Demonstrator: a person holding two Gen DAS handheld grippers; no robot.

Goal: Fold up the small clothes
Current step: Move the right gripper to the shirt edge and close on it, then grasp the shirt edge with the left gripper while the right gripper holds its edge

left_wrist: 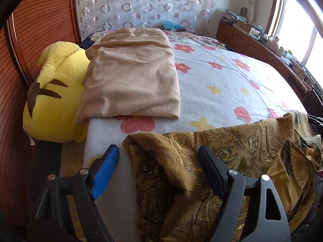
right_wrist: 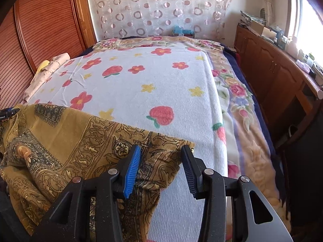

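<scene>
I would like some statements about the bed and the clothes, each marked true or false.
1. A folded beige garment lies next to the yellow plush toy. True.
2. The patterned brown garment is already folded neatly. False: it lies rumpled at the near edge of the bed.
3. The left gripper is open, with the brown garment's edge between its fingers. True.
4. The floral sheet is plain white. False: it shows red flowers and yellow stars.
5. The right gripper is clamped on the beige garment. False: it is open over the brown garment's corner.
</scene>
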